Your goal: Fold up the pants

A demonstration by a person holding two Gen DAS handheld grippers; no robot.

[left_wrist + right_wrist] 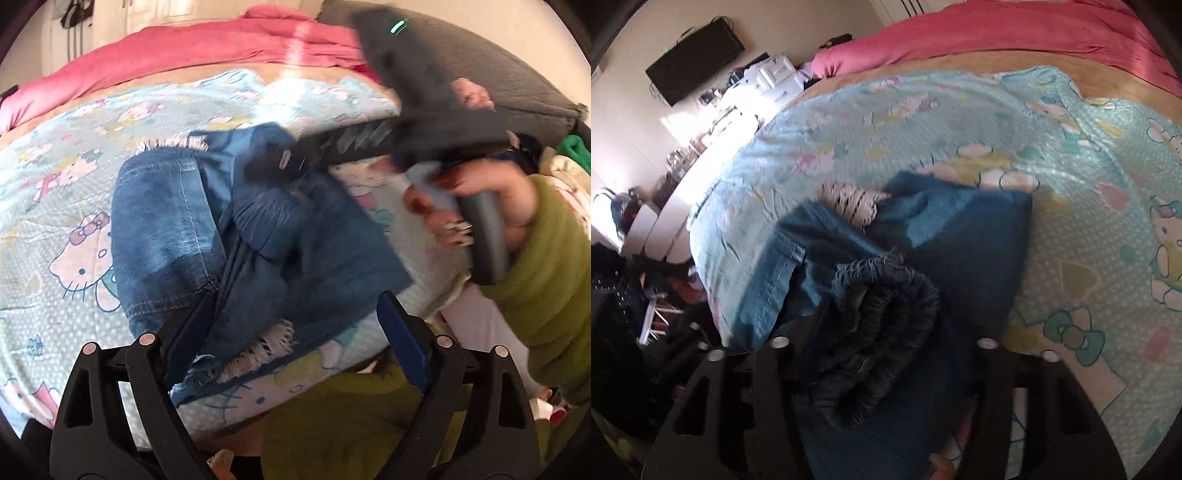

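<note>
My left gripper [295, 332] hangs over the near edge of the pants [236, 236], jaws spread wide with a frayed hem between them, pads not pressing on it. My right gripper [882, 343] sits above the elastic waistband [882, 339], which bunches up between its jaws; both fingers are blurred, so I cannot tell whether they pinch the cloth. In the left view my right hand [491, 206] clutches that gripper's handle beside the pants. The pants lie crumpled, partly folded, on the cartoon-cat bedsheet [960, 122], a pink blanket [1015, 33] beyond.
</note>
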